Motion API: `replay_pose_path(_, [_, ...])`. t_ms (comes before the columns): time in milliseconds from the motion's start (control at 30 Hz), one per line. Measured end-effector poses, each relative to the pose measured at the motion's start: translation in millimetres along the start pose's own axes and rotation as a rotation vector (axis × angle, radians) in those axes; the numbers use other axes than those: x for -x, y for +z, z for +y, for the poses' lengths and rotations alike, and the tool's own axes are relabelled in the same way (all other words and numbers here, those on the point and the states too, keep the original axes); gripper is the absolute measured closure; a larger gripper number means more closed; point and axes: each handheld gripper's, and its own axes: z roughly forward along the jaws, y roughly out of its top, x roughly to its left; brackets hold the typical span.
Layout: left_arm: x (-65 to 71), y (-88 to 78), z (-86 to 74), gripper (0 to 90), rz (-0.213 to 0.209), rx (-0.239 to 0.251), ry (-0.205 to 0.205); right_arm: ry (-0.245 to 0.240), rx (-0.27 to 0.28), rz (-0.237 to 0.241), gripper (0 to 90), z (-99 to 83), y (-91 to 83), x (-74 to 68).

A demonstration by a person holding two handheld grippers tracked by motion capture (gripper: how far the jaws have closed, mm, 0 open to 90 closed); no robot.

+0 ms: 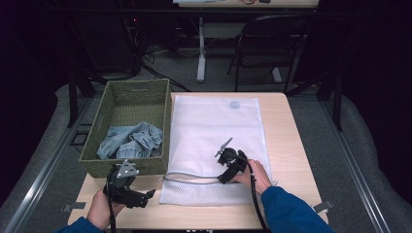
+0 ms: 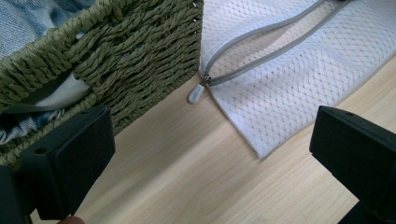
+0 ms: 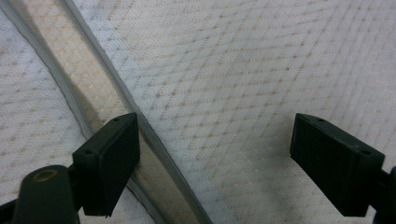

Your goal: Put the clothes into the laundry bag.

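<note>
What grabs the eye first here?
The white mesh laundry bag lies flat across the middle of the table, its grey zipper unzipped along the near edge, with the open right tongs above it. To its left sits a green woven basket holding crumpled denim; the open left tongs wait near the basket's corner.

Pale wooden tabletop, bare along its right edge. At far left on it, a green woven basket, holding crumpled blue denim cloth. Beyond the far edge, on grey floor, a black folding chair at right and a white table leg to its left, near tangled cables.
</note>
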Motion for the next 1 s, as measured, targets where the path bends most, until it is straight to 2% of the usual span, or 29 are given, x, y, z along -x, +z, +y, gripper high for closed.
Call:
replay_pose_path(200, [0.0, -0.1, 0.0, 0.3, 0.0, 0.001, 0.0, 0.018, 0.003, 0.033, 17.0, -0.5, 1.0, 3.3])
replay_pose_path(300, [-0.1, -0.3, 0.0, 0.2, 0.0, 0.0, 0.001, -0.001, -0.007, 0.033, 14.7, -0.1, 1.2, 2.7])
replay_pose_path(400, [0.2, -0.1, -0.1, 0.3, 0.001, -0.002, 0.001, 0.01, -0.014, 0.036, 14.4, 0.1, 1.5, 1.0])
replay_pose_path(433, [0.2, -0.2, -0.1, 0.3, 0.001, -0.001, 0.0, -0.002, -0.01, 0.036, 14.8, 0.1, 1.7, 2.0])
replay_pose_path(467, [0.1, -0.2, 0.0, 0.3, 0.001, 0.0, 0.001, 0.012, -0.011, 0.038, 15.5, 0.0, 1.4, 1.7])
replay_pose_path(533, [0.0, -0.2, -0.1, 0.3, 0.001, 0.0, 0.001, 0.001, -0.008, 0.035, 16.4, 0.2, 1.3, 2.8])
replay_pose_path(667, [0.3, -0.3, 0.0, 0.2, 0.003, -0.001, 0.002, 0.032, 0.014, 0.031, 26.4, -1.4, -1.3, 7.8])
replay_pose_path(767, [-0.1, -0.1, 0.0, 0.3, 0.002, -0.001, 0.001, 0.045, 0.015, 0.022, 29.0, -1.3, -2.0, 8.9])
replay_pose_path(933, [0.1, -0.2, -0.2, 0.3, 0.003, 0.0, 0.002, 0.039, 0.034, 0.015, 41.2, -0.8, -3.5, 8.4])
replay_pose_path(1000, [-0.1, -0.2, -0.1, 0.3, 0.006, 0.006, 0.005, 0.039, 0.042, 0.006, 48.7, -0.4, -4.4, 7.7])
